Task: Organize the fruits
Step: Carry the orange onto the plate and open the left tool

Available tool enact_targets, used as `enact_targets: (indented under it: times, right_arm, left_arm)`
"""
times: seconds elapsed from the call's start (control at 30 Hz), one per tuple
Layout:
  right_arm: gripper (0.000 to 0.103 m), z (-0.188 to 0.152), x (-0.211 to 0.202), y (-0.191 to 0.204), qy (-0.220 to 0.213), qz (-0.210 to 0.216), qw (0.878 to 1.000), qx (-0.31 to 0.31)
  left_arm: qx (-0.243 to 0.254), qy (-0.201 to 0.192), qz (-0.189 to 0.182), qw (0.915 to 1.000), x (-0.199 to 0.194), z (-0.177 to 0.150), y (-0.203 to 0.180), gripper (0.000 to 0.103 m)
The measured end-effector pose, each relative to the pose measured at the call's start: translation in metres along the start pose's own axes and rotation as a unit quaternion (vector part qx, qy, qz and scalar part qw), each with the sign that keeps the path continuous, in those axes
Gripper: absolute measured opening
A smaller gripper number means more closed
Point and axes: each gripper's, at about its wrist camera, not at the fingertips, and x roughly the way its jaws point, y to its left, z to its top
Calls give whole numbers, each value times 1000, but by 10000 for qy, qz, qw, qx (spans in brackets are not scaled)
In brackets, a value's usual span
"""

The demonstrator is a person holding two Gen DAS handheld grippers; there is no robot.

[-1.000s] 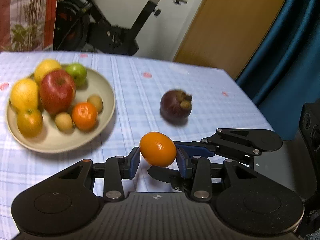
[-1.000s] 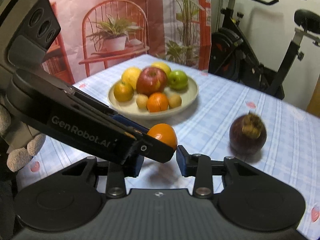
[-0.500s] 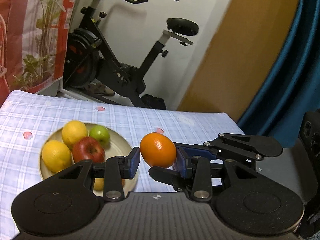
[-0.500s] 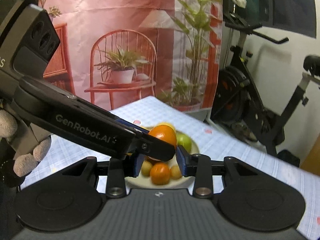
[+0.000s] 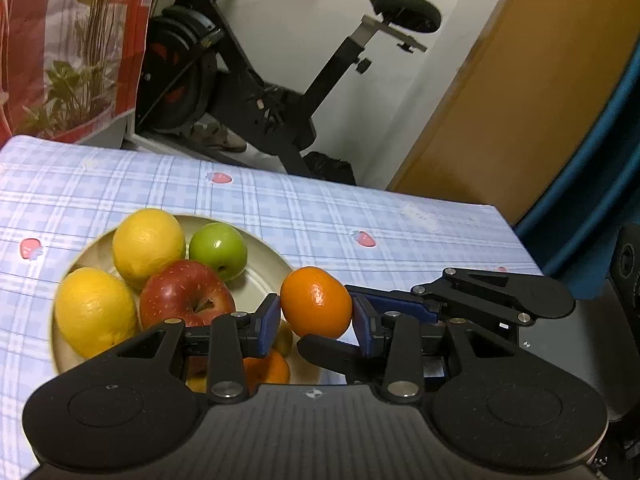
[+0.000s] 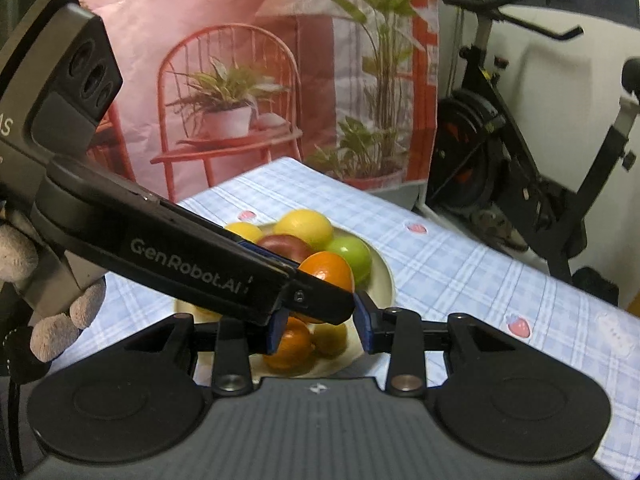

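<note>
A small orange point(image 5: 316, 300) hangs just above the right rim of a cream plate point(image 5: 266, 276). My left gripper point(image 5: 316, 316) is shut on it, its blue pads pressing the orange's left and right sides. My right gripper point(image 6: 320, 320) comes in from the right and is shut on the same orange point(image 6: 332, 270), one finger behind it and one in front. The left gripper's finger point(image 6: 224, 276) crosses the right wrist view and hides the lower half of the orange. On the plate lie two lemons point(image 5: 148, 246), a green apple point(image 5: 218, 252), a red apple point(image 5: 186, 296) and another orange point(image 5: 268, 368).
The table has a blue checked cloth point(image 5: 360, 216); its far edge and right corner are close behind the plate. An exercise bike point(image 5: 280, 92) stands beyond, with a wooden door point(image 5: 520, 100) and a blue curtain point(image 5: 592, 200). A gloved hand point(image 6: 60, 320) holds the left gripper.
Both grippers have carried the orange together from the bare cloth beside a dark mangosteen to the plate's edge. The mangosteen has dropped out of view. The grip is unchanged.
</note>
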Motion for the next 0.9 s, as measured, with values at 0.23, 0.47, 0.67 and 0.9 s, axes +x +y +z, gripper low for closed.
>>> enact_targets:
  times: [0.23,0.47,0.67,0.9]
  right_arm:
    - [38,-4,23,-14,155,15,9998,120]
    - [38,-2,35,-22,212,3,9990,385]
    - [38,-2,37,-26,258,-99,9971,716]
    - [38,-3,25,-22,217,-242,9971,691]
  left_arm:
    - [-99,127,143,9998,16,1,9,41]
    - [-108,84,210,9997,17,5,8,41]
    - [-108,57,236,9996,18,5,7,42]
    - [-165,-90,217,9996,4,5,9,43]
